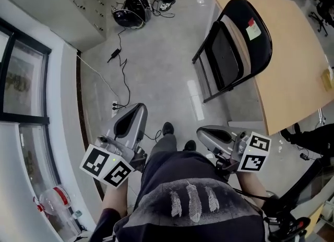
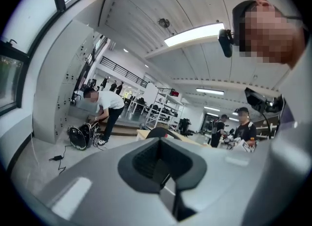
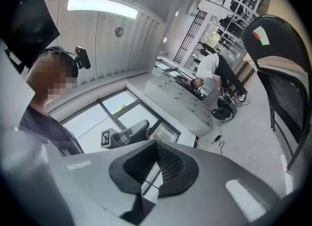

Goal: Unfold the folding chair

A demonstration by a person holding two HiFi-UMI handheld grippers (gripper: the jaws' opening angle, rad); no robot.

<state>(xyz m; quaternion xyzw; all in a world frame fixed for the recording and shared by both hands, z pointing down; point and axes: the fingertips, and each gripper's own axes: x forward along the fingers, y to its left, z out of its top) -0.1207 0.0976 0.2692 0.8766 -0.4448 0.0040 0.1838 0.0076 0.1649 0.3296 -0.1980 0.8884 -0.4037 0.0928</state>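
The black folding chair (image 1: 235, 48) stands folded flat, leaning against the edge of the wooden table (image 1: 295, 53) at the upper right of the head view. In the right gripper view, the chair (image 3: 280, 69) fills the right side, and its rounded top (image 2: 158, 132) peeks over the left gripper's nose. My left gripper (image 1: 137, 111) and right gripper (image 1: 204, 133) are held close to my body, well short of the chair. Both are shut with nothing between their jaws. The left gripper (image 3: 127, 135) also shows in the right gripper view, in front of the window.
A black helmet-like bag (image 1: 130, 10) lies on the grey floor at the back, with a person (image 2: 105, 107) bent over it. A cable (image 1: 122, 69) runs from it along the floor to the window wall (image 1: 31, 105) on the left. More people (image 2: 241, 127) stand beyond the table.
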